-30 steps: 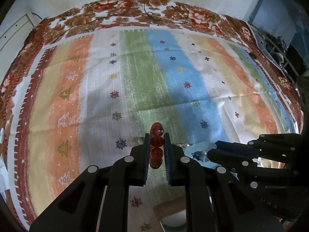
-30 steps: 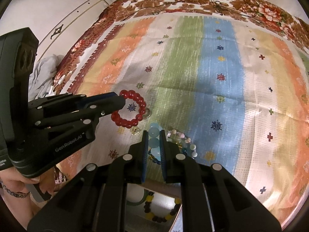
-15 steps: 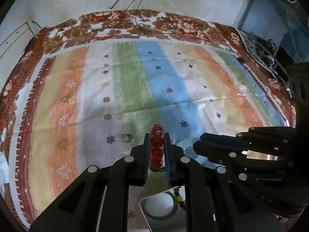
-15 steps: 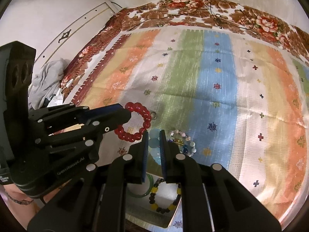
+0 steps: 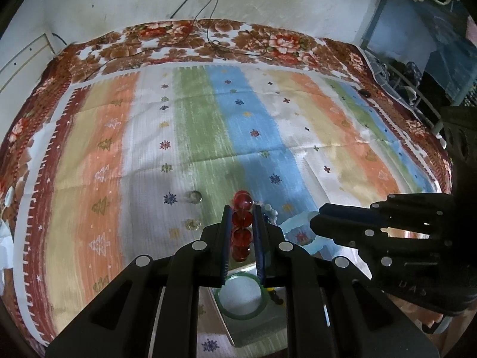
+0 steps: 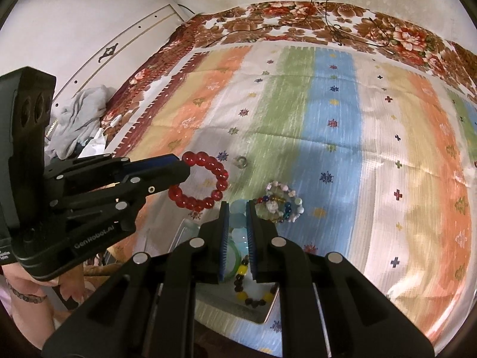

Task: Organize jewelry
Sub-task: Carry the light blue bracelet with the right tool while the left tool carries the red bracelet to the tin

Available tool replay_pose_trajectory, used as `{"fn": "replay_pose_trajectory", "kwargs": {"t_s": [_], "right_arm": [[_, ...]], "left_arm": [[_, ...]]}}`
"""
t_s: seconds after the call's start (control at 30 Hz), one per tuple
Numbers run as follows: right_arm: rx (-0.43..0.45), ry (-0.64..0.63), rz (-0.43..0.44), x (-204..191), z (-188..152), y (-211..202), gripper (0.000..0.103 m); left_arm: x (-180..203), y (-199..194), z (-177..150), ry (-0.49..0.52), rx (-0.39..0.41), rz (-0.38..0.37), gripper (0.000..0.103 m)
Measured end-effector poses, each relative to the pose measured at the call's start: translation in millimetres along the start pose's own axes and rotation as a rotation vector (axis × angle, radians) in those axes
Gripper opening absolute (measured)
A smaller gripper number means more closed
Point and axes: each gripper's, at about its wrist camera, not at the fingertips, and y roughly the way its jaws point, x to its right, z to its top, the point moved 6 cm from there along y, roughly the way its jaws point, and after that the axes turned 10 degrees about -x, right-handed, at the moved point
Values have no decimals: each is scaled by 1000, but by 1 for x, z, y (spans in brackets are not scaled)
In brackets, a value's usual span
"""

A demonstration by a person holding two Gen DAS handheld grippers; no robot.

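A striped, snowflake-patterned cloth (image 5: 149,155) covers a bed edged with a brown floral blanket (image 5: 184,35), against a stained white wall with dangling cables.

From the left wrist view, the left gripper (image 5: 242,220) has its fingers drawn narrow around a red bead bracelet (image 5: 242,217), the beads stacked in a line between the blue pads. Below the fingers sits a shallow tray (image 5: 247,328) with a green bangle (image 5: 228,307) lying in it. Two small rings (image 5: 193,196) rest on the cloth just beyond. To the right, the right gripper (image 5: 316,220) holds a pale blue bracelet (image 5: 293,219) above the cloth.

From the right wrist view, the right gripper (image 6: 237,217) is closed narrowly on the pale blue bracelet (image 6: 237,208), hanging over the near end of the tray (image 6: 262,316), where a dark and yellow bead bracelet (image 6: 247,289) lies beside the bangle (image 6: 234,265). The red bracelet (image 6: 205,183) dangles as a full loop from the left gripper (image 6: 184,173), just beyond the tray's far edge. A heap of mixed bead bracelets (image 6: 278,201) waits on the cloth by the tray.

I'd judge both bracelets are headed into the tray. To do it well, bring each one low over a free patch, let the loop settle flat, then ease the fingers apart, one hand at a time so the grippers don't knock together.
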Motion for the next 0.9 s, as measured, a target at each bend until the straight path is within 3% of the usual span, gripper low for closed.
{"fn": "replay_pose_trajectory", "kwargs": {"t_s": [0.6,0.9], "right_arm": [[-1,1,3,-8,-51,-14,13],[-13,8,-6,-6,-58,-10,13]], "left_arm": [[33,-27,-57,64,33,-14,13],[35,-24,-65,74,20,-4,13]]}}
